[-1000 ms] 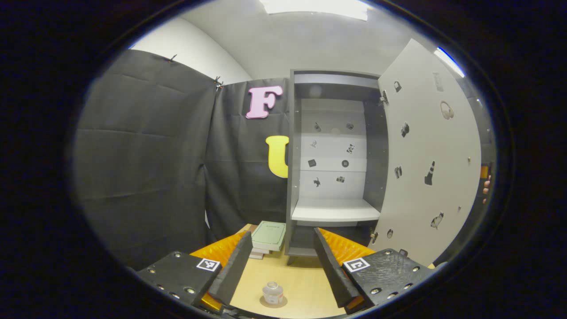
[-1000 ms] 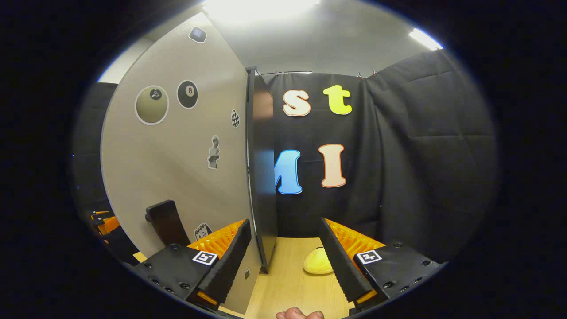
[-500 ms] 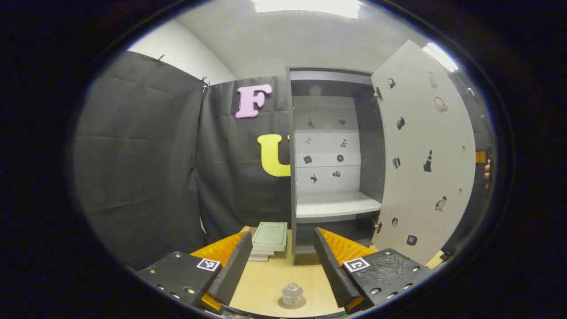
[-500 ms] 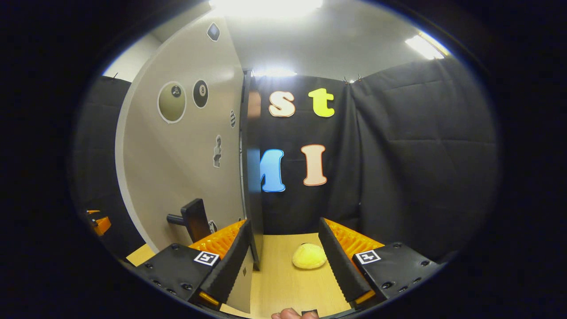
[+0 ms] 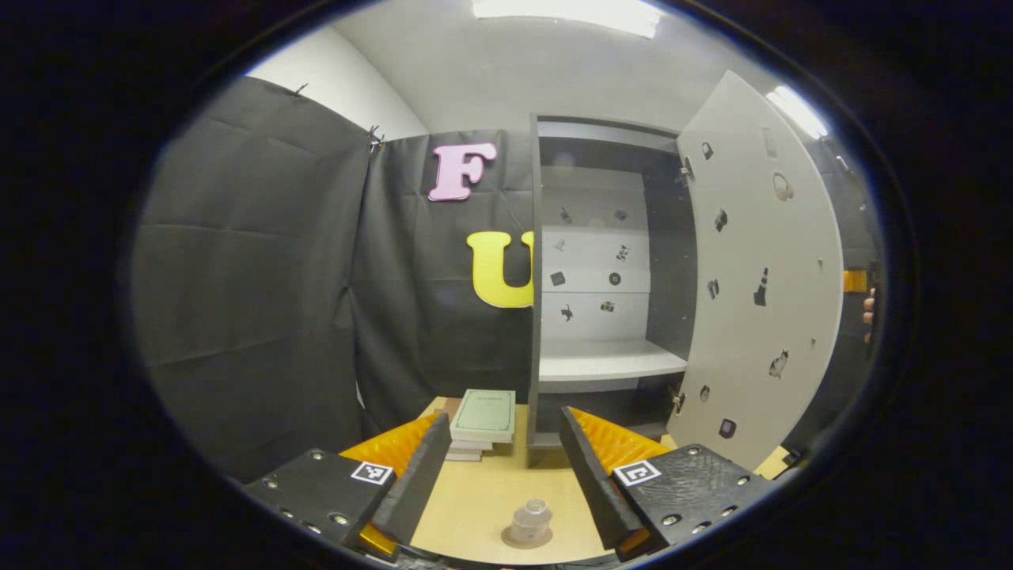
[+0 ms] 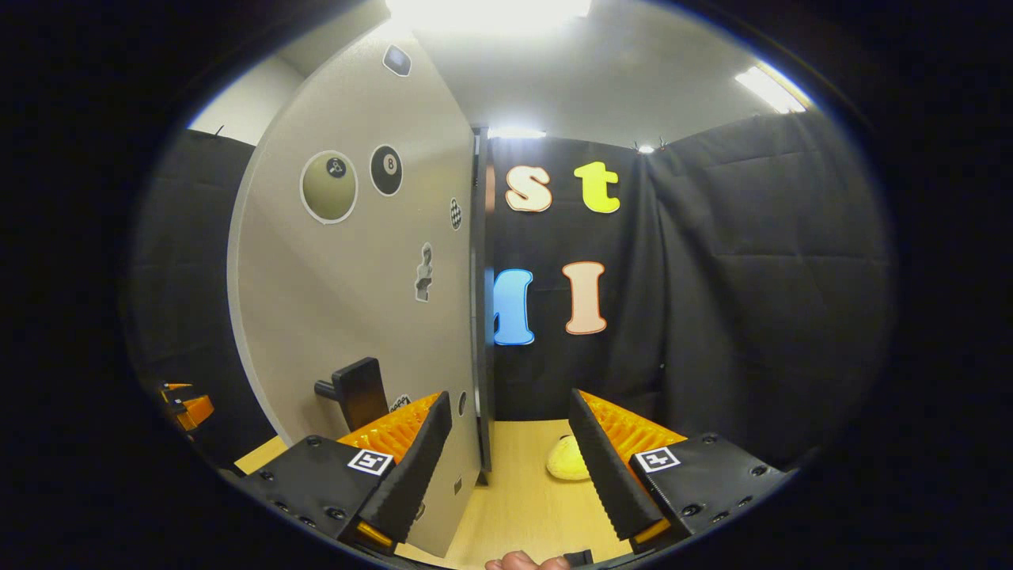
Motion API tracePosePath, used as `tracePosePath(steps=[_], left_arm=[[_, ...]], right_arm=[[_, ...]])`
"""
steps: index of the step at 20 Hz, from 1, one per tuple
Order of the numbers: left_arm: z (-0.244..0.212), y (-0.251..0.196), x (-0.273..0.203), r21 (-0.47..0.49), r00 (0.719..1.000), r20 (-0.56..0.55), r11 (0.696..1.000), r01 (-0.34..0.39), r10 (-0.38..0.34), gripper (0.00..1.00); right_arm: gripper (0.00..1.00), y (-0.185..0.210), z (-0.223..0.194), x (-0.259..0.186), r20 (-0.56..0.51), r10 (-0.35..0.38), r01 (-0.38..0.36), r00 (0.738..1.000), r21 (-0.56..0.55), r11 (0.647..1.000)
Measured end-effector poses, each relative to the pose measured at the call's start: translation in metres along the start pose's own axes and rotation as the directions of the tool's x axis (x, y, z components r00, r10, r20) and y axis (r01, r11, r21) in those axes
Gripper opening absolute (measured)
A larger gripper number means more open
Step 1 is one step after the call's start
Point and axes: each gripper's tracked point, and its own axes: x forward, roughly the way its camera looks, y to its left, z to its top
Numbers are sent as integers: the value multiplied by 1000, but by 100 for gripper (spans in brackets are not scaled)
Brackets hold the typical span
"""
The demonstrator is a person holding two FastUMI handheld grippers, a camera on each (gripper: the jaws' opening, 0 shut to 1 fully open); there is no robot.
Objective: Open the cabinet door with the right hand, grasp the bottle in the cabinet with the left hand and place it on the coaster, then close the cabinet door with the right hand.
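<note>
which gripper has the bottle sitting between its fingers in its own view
The left gripper: the bottle stands on its coaster in the open gap. The right gripper frames the door edge.

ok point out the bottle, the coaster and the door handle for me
bottle (image 5: 531, 519), left gripper view, on its clear body
coaster (image 5: 510, 542), left gripper view, on the rim showing left of the bottle
door handle (image 6: 360, 391), right gripper view, on its dark grip
</note>
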Motion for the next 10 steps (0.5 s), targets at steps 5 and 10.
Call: tracePosePath(steps=[5,10], left_arm=[[-1,18,3,-11,1000,10,1000,6,-5,86],[-8,49,5,-25,1000,1,1000,-7,7,83]], right_arm=[[95,39,2,3,-2,39,-39,999,-17,999],[95,72,1,12,-1,65,-65,998,-6,998]])
